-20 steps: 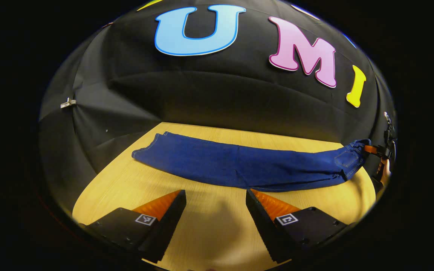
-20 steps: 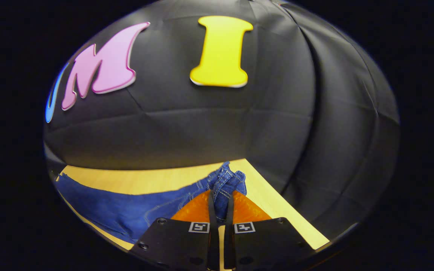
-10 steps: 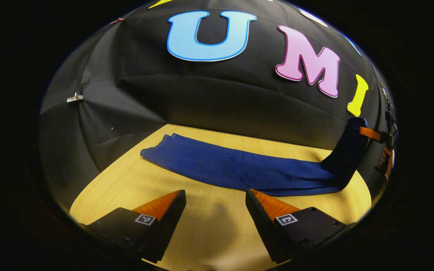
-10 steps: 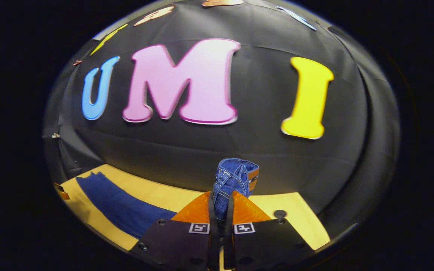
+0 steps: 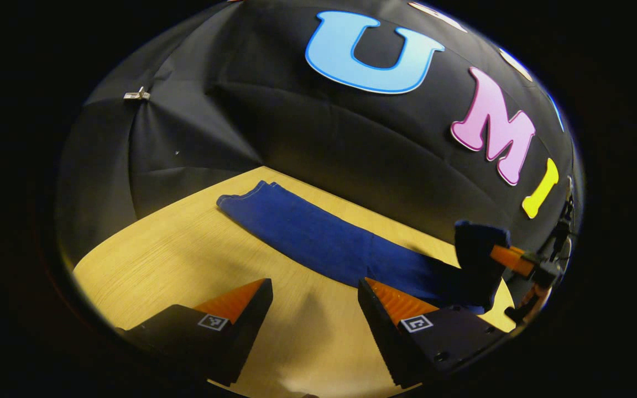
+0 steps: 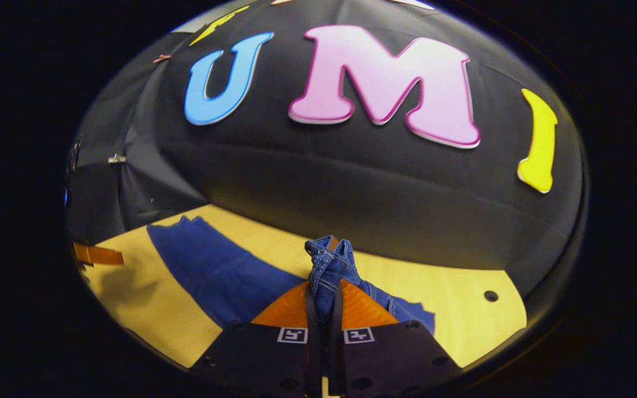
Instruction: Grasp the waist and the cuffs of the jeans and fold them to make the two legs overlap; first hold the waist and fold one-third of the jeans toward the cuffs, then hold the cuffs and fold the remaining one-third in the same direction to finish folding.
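Jeans (image 5: 318,235), dark blue denim, legs overlapped into one long strip lying flat on the counter (image 5: 186,249), light wood grain, backed by the booth's black cloth wall (image 5: 307,138). Cuffs (image 5: 246,193) at the far end of the strip in the left gripper view, resting flat near the counter's back edge. Waist (image 6: 330,265) bunched and lifted off the counter, stitching and waistband seams visible, clamped between both fingers of the right hand-held gripper (image 6: 324,309), whose jaws are closed tight on the denim. In the left gripper view that same raised waist end (image 5: 476,243) stands up at the right, held by the right hand-held gripper, with the rest of the strip trailing down from it onto the counter. Left hand-held gripper (image 5: 313,304) released, jaws spread wide apart, hovering over bare counter just in front of the strip's near edge, nothing between its fingers; its right finger (image 5: 401,301) overlaps the denim in the picture, contact not discernible. Metal clip (image 5: 136,95) on the cloth wall, upper left. Small round hole (image 6: 491,296) in the counter, right side of the right gripper view.
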`<state>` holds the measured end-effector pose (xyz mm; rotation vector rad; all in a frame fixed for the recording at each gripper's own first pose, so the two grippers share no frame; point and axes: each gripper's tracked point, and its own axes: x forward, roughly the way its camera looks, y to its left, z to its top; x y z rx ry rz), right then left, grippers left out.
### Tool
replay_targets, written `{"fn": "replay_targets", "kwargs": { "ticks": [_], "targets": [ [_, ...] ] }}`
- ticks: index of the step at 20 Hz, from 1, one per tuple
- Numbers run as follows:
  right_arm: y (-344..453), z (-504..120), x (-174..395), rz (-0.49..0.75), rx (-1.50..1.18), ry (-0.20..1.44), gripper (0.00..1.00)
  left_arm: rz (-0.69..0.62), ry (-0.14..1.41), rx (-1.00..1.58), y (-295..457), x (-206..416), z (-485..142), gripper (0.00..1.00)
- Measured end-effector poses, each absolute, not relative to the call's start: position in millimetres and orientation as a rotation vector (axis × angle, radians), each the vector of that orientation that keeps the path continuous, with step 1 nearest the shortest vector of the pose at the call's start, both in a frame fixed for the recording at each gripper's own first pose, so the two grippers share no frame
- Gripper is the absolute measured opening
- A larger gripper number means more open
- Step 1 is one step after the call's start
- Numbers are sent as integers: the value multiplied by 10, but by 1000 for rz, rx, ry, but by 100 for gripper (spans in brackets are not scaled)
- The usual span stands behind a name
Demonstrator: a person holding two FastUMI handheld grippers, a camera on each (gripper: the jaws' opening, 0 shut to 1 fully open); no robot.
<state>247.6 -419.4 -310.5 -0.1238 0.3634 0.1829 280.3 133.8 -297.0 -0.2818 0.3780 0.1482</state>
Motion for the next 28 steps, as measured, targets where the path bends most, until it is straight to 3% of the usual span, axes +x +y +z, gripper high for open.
{"fn": "replay_targets", "kwargs": {
  "ticks": [5,7,12,13,23,24,25,28],
  "targets": [
    [-4535,-3359,2321,171,-126,431,9,178,357,-138,1801,3003,-2879,97],
    [-4338,-3552,2318,198,-113,436,14,206,352,-54,2057,3169,-2843,97],
    [-3959,-3637,2206,235,-80,486,93,216,370,34,2530,3796,-2861,97],
    [-3957,-3573,2192,230,-83,473,98,214,382,37,2590,3901,-2903,96],
    [-4355,-3198,1791,175,-5,442,98,137,564,95,3030,4624,-3331,97],
    [-4332,-3119,1731,193,41,428,92,98,591,94,2983,4639,-3383,96],
    [-4321,-3012,1703,199,80,399,99,85,614,106,3031,4672,-3436,97],
    [-4513,-2823,1647,163,66,354,99,52,648,88,3011,4664,-3487,98]
  ]
}}
